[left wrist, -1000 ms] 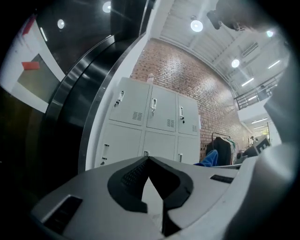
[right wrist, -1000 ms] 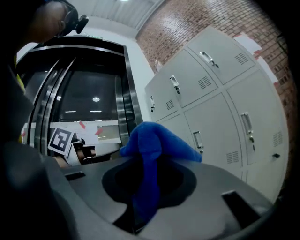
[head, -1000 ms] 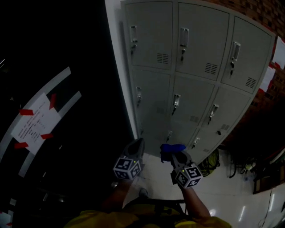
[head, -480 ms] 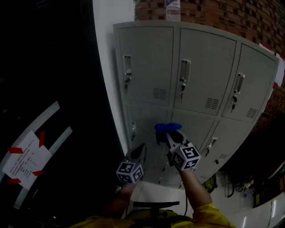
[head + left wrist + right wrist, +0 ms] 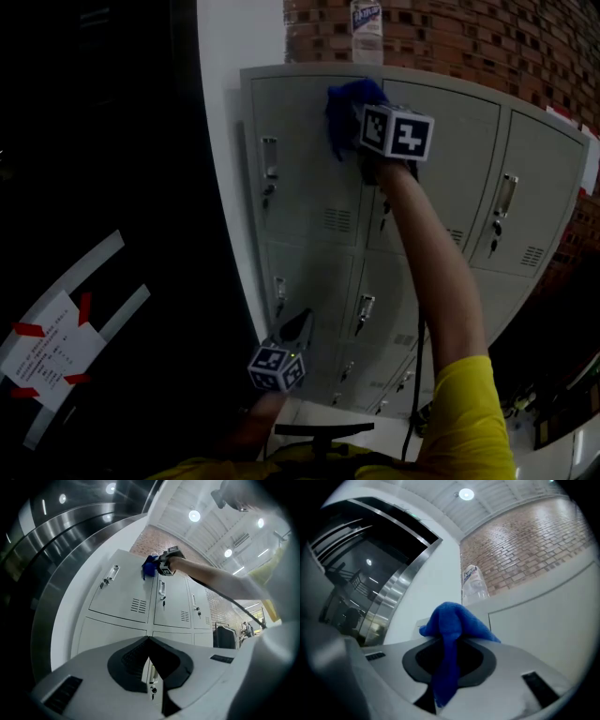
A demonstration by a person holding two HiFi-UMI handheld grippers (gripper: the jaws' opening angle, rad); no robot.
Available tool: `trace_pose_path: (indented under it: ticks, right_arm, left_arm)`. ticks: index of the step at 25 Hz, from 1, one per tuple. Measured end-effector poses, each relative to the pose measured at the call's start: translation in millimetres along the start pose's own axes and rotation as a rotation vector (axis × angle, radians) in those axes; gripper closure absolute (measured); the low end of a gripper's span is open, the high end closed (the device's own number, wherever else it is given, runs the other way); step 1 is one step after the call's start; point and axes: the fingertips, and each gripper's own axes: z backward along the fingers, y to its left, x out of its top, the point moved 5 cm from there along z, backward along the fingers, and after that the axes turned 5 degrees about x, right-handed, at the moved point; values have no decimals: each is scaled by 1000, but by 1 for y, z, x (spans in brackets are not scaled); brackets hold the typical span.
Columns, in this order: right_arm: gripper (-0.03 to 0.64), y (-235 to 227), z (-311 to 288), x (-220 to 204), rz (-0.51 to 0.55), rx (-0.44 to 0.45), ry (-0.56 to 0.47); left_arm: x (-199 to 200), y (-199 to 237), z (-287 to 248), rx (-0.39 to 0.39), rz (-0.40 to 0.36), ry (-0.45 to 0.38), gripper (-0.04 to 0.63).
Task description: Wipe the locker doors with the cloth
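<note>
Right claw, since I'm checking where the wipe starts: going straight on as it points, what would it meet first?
Probably the top-left locker door near its upper edge. The blue cloth pinched in the right claw would touch first. Depth is unclear.

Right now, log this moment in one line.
right gripper: shut on cloth, at top-left locker door | left gripper: shut, empty

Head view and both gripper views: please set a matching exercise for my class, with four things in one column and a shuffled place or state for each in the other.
1. cloth
2. bottle
3. left hand-held gripper
4. right hand-held gripper

A. shut, empty, held low
B. standing on top of the lockers
C. blue, pinched between jaws
D. held high at the top-row doors, shut on something

Pairs: 1-C, 2-B, 3-A, 4-D
</note>
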Motion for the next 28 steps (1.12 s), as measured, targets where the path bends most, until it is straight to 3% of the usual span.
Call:
trace_pose_path:
  ticks: [4,7,10,16,19,21,23,28]
  right_arm:
    - [549,-7,-20,26,12,-22,23]
    - [548,-5,-12,6,15,-32,31]
    - [548,5,12,-71,10,-66,113]
    - [548,25,82,-297,-87,-121,283]
    - [548,30,96,-348,-100,-121,316]
    - [549,32,95,-339,-84,-120,297]
    - [549,36,79,-294,-46,-85,226]
    - [549,37,-3,-105,-27,15,71]
  left_arm:
    - [-9,6,3,7,8,29,603]
    - [-14,15,3,23,20,34,603]
    - [-17,18,1,21,27,35,603]
    - [-21,18,-5,3,31,47,603]
    - [-23,18,-2,6,31,66,603]
    - [-26,17,2,1,29,69,603]
    - [-27,18,5,-5,28,66,603]
    - [-20,19,6,-18,-19,83,603]
